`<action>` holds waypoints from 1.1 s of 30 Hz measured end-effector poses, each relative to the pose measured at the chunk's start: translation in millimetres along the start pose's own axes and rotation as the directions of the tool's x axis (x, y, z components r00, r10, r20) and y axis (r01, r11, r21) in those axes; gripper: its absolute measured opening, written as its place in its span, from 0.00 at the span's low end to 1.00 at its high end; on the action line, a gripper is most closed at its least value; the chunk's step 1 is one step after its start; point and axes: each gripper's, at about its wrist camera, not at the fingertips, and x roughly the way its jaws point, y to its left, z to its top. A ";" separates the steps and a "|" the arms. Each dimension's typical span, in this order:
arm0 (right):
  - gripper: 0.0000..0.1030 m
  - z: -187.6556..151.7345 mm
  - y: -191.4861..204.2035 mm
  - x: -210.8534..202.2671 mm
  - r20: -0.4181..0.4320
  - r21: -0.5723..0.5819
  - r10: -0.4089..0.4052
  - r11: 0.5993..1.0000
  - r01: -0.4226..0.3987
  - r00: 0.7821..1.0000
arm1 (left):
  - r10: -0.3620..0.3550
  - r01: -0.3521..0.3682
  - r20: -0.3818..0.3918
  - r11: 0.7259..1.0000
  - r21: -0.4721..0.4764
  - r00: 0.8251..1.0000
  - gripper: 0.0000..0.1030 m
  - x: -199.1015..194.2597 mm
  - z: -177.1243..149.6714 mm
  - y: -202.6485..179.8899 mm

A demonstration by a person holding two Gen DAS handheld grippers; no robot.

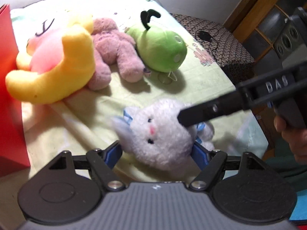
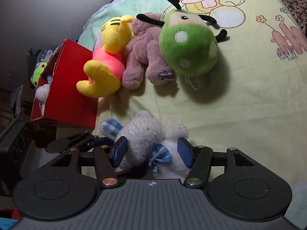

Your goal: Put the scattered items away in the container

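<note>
A white plush bunny (image 1: 159,134) with a blue checked bow lies on the cartoon bedsheet (image 2: 239,105). In the left wrist view its head sits between the blue pads of my left gripper (image 1: 156,155). The jaws are wide and a slit of sheet shows beside the left pad. One finger (image 1: 201,113) of the right gripper reaches in over the bunny's neck. In the right wrist view my right gripper (image 2: 152,153) straddles the bunny (image 2: 142,132) at its bow, pads close beside it without squeezing. The red box (image 2: 67,88) stands at the left and holds several toys.
A yellow and pink plush (image 1: 57,57) leans on the red box (image 1: 9,76). Beside it lie a mauve bear (image 1: 115,51) and a green spotted plush (image 1: 161,48). A patterned stool (image 1: 220,44) with a black cable stands past the bed's right edge. A person's hand (image 1: 293,134) holds the right gripper.
</note>
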 end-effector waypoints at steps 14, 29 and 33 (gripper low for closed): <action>0.60 1.3 17.2 -8.5 0.029 -0.343 -0.090 0.935 0.095 0.995 | -0.040 0.040 -0.014 0.999 -0.023 0.999 0.82 -15.3 -27.3 -3.6; 0.50 14.2 -7.1 40.0 -0.225 -0.278 0.117 0.944 -0.179 0.967 | -0.053 0.049 -0.016 0.986 -0.159 0.998 0.75 8.9 -19.1 3.5; 0.48 2.5 -1.6 35.9 -0.189 -0.279 0.114 0.946 -0.165 0.975 | -0.036 0.033 -0.022 0.989 -0.141 0.999 0.73 6.6 -19.0 2.2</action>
